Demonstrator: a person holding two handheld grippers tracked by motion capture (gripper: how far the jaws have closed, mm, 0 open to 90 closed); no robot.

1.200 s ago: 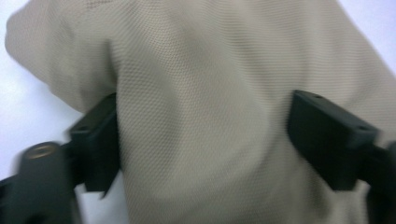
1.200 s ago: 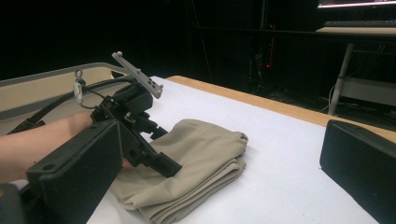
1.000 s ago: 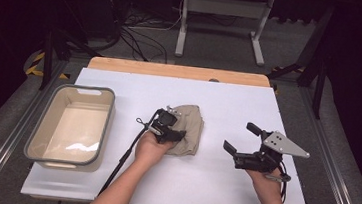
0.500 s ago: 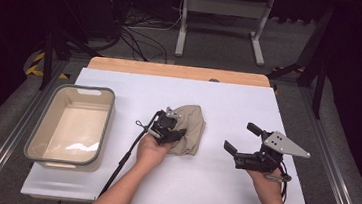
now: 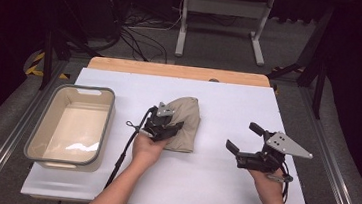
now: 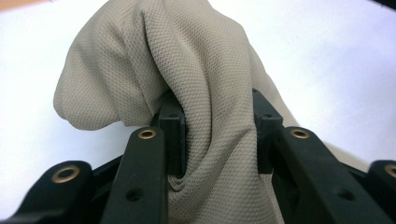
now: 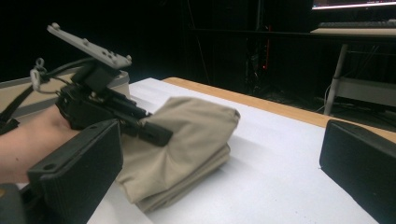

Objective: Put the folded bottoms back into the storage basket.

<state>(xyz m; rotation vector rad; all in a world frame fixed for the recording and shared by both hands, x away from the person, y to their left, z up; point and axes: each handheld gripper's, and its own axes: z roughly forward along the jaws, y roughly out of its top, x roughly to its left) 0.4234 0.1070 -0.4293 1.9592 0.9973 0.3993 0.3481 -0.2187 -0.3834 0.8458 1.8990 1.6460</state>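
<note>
Here, the left gripper bites into a folded beige cloth on the white table, a step from the empty tub.

Its jaws have just been closing and are now clamped on a bunched ridge of fabric, as the left gripper view shows, with the cloth mounded up between the pads; compared with a second ago the near edge of the pile is gathered and starting to lift, while the right gripper hovers well apart on the right, jaws wide with nothing between them. To do this well, I'd say, the grip should catch all the folded layers, and the lift should be slow so none slips out before the cloth clears the tub's rim.
</note>
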